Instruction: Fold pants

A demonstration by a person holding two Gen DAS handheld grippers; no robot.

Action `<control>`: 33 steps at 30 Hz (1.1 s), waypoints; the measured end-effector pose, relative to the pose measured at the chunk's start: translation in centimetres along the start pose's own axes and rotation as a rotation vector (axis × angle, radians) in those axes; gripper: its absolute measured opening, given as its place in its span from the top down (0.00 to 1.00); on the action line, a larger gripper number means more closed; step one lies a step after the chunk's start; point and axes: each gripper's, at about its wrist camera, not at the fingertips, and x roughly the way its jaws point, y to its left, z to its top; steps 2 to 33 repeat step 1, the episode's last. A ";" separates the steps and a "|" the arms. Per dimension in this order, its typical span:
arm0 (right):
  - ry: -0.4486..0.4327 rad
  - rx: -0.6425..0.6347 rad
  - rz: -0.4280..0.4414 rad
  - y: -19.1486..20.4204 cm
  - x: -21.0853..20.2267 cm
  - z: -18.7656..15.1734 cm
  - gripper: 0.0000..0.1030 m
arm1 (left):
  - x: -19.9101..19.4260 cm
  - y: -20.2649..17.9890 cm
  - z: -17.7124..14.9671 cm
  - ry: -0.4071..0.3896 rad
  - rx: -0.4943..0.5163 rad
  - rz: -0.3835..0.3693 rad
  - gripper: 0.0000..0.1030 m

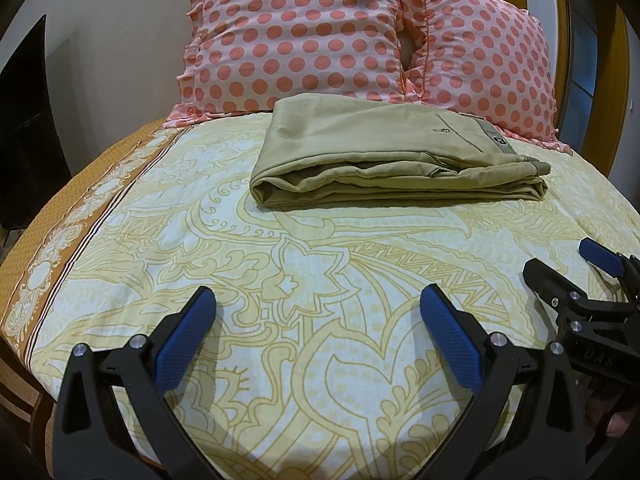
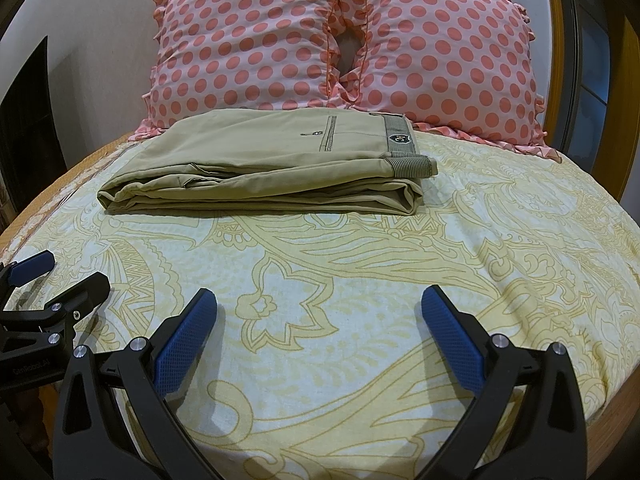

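L gripper [image 1: 318,296] is seen w/ jaws spread wide, nothing held, blue pads [image 1: 180,346] above the bedsheet [image 1: 320,264]. R gripper [image 2: 319,296] is likewise spread apart & empty, just beside it to the right. Khaki pants [image 2: 264,168] are laid folded into a flat stack further up the sheet, well apart from both tools, waistband to the right, just before two polka-dot pillows [image 2: 248,40].

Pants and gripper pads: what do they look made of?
Pants: khaki woven cloth, likely cotton twill; matte, with soft creases, a stitched pocket and a striped waistband.
Left gripper pads: blue, probably rubber or textured plastic, given the fine dimpled grid.
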 end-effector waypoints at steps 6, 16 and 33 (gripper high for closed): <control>0.000 0.000 0.000 0.0 0.0 0.0 0.01 | 0.0 0.0 0.0 -0.002 0.001 0.000 0.02; 0.000 0.000 0.000 0.0 0.0 0.0 0.01 | 0.0 0.0 0.0 -0.002 0.001 0.000 0.02; 0.000 0.000 0.000 0.0 0.0 0.0 0.01 | 0.0 0.0 0.0 -0.002 0.001 0.000 0.02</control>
